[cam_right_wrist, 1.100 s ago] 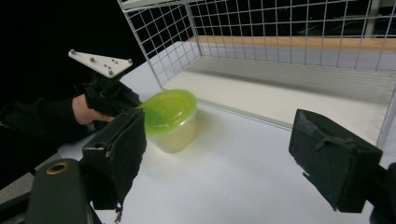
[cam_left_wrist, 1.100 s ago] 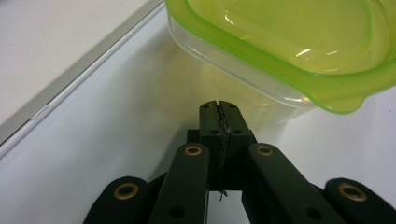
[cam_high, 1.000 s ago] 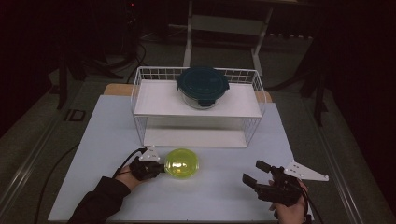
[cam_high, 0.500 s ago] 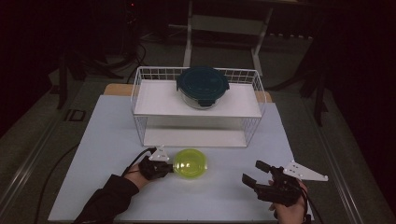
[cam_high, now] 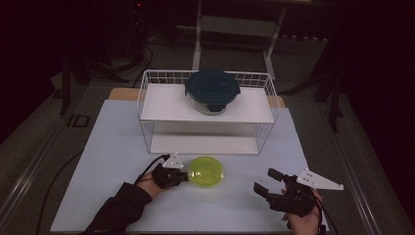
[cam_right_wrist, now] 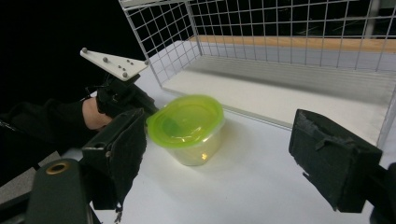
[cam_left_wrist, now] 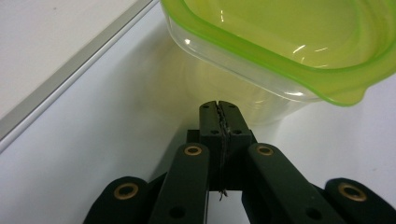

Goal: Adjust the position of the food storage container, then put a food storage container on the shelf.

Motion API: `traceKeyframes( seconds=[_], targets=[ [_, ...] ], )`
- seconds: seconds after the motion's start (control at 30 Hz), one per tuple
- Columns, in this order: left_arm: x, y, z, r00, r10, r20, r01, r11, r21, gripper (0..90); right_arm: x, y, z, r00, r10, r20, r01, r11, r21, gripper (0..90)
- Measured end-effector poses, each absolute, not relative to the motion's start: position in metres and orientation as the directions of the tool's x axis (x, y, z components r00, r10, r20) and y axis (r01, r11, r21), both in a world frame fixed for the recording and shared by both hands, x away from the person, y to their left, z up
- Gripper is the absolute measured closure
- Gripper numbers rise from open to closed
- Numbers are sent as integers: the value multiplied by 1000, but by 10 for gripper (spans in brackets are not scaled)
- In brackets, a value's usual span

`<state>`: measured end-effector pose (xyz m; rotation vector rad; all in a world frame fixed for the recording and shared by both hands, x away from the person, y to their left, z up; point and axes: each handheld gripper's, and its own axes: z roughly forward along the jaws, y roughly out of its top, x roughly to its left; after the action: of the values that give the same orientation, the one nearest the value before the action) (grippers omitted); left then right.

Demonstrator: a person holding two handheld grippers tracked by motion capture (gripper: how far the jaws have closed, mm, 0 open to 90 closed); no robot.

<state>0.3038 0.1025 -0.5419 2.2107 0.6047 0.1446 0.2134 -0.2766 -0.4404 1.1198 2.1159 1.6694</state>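
While jaws touch, left gripper point(cam_left_wrist: 219, 109) against green-lidded container point(cam_left_wrist: 280, 51)

The left gripper point(cam_high: 185, 176), held by a dark-sleeved forearm entering from the lower left, lies low and level, its black jaws pressed fully together. The right gripper point(cam_high: 268, 182), in a bare hand at the lower right, rests with jaws spread wide apart.

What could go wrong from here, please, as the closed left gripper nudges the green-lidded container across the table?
1. The left gripper, fingers shut, only presses the side of the green-lidded container below the lid rim, so the container could tip or spin away.
2. The wire shelf rack stands close behind; a skewed push might drive the container into it.
3. The right gripper waits open and apart, perhaps too far to steady it.
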Motion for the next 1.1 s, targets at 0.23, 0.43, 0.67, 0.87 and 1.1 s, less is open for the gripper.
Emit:
traceKeyframes(
  seconds=[0.23, 0.43, 0.67, 0.87, 1.1],
  targets=[
    [303, 108, -537, 872, 480, -99, 382, -538, 752, 885, 213, -277, -440, -681, 679, 274, 423, 61, 904, 184],
    [299, 126, -524, 858, 503, -109, 391, -501, 772, 777, 213, -277, -440, -681, 681, 271, 424, 65, 903, 184],
    [290, 152, -497, 821, 537, -192, 448, -399, 800, 449, 214, -275, -440, -692, 676, 252, 414, 86, 906, 205],
    [281, 161, -480, 805, 555, -209, 468, -378, 798, 139, 213, -269, -441, -708, 673, 214, 387, 115, 915, 182],
    [268, 155, -453, 822, 528, -213, 419, -307, 855, 19, 218, -254, -442, -721, 671, 174, 373, 163, 914, 152]
  ],
)
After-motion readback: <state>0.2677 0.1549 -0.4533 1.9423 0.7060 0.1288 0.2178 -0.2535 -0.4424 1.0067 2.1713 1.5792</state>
